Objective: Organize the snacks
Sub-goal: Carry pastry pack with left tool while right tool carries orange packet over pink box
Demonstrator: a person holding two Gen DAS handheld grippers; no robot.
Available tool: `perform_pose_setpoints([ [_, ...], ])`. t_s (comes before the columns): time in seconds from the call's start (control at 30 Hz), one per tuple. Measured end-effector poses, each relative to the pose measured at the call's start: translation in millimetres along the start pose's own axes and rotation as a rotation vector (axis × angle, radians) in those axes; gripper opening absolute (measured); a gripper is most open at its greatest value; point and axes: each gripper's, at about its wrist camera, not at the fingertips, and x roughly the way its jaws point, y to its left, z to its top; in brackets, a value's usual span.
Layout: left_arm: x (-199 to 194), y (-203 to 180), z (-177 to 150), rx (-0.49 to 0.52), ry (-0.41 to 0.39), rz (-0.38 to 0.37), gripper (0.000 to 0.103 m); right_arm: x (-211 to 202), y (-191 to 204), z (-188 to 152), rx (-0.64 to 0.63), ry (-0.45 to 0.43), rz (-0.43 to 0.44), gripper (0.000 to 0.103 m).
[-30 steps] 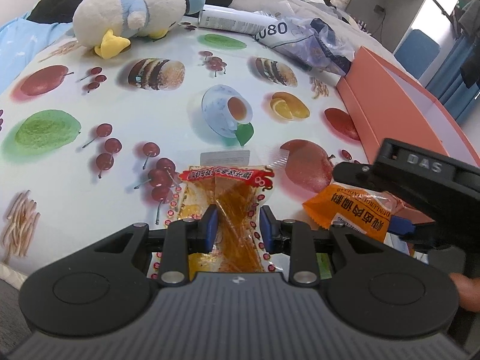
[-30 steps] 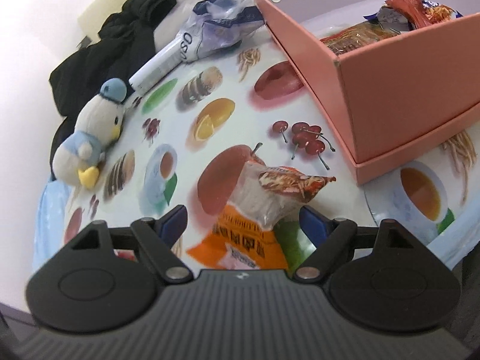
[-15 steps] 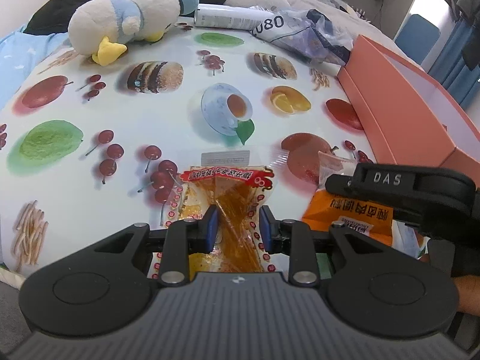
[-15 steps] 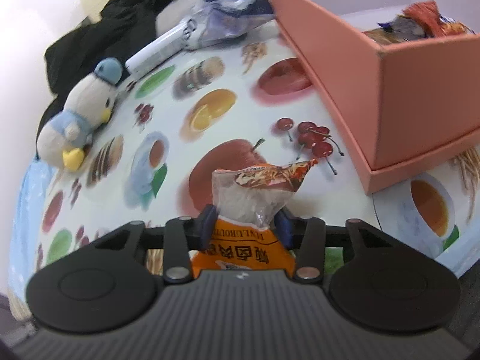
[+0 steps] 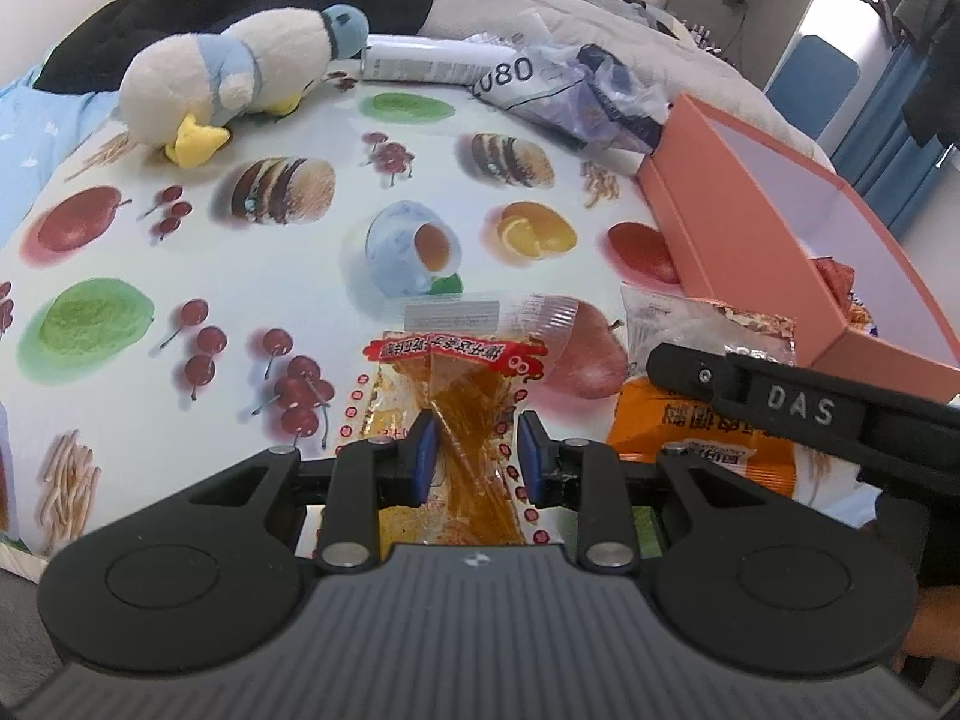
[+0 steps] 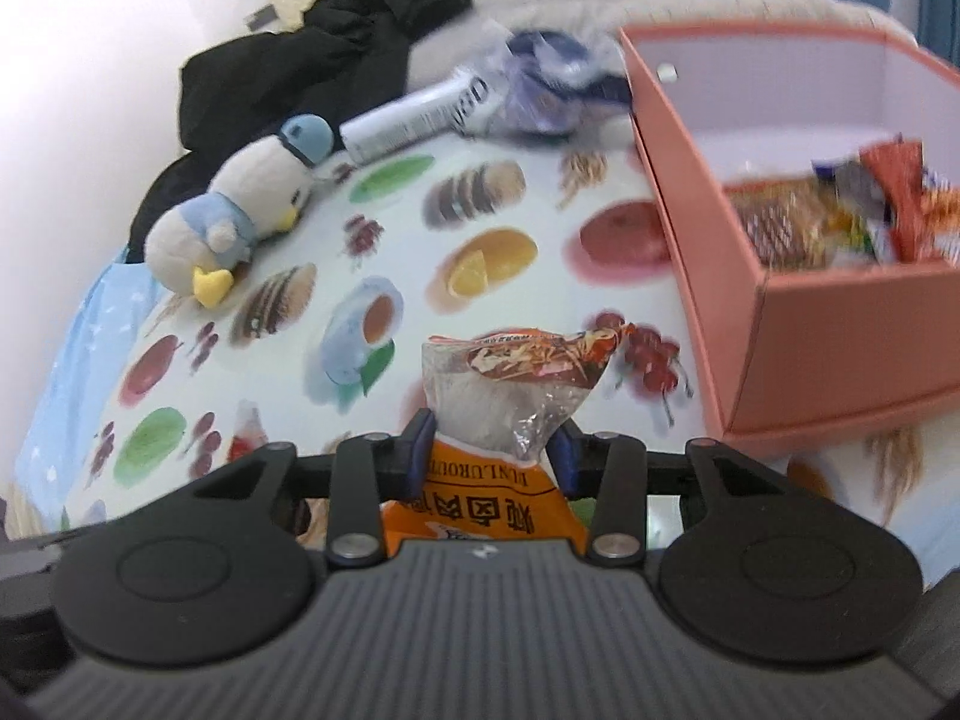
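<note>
Fruit-print cloth covers the surface [image 5: 180, 276]; bedding and dark clothes behind.

Left wrist view: left gripper [image 5: 474, 456] clamped on the amber snack packet [image 5: 462, 420], pinched mid-body near the surface's near edge, probably so it lifts without crumpling. Pink box [image 5: 750, 228] at right edge. Gripper low, level, pointing across.

Right wrist view: right gripper [image 6: 489, 450] closed on the orange snack bag [image 6: 510, 396], raised, aimed left of the pink box, which already holds snacks. Plush penguin [image 6: 240, 216] at far-left edge.
</note>
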Motion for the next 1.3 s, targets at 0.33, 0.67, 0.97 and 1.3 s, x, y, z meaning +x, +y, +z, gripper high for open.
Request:
perform_pose_setpoints([
  [0.33, -43.8, -21.2, 14.9, 0.011, -0.053, -0.042, 0.032, -52.6, -7.6, 10.6, -0.045, -0.095, -0.006, 0.043],
  [0.67, -94.8, -57.5, 27.8, 0.065, -0.123, -0.101, 0.032, -112.7, -16.6, 21.9, -0.083, -0.201, -0.021, 0.043],
  [0.97, -114.8, -103.6, 20.0, 0.127, -0.115, -0.198, 0.032, -165.8, -42.3, 13.6, -0.060, -0.280, -0.062, 0.043],
  [1.3, -110.0, -157.8, 24.7, 0.208, -0.103, -0.283, 0.032, -192.9, -77.3, 11.1, -0.042, -0.284, -0.113, 0.043],
])
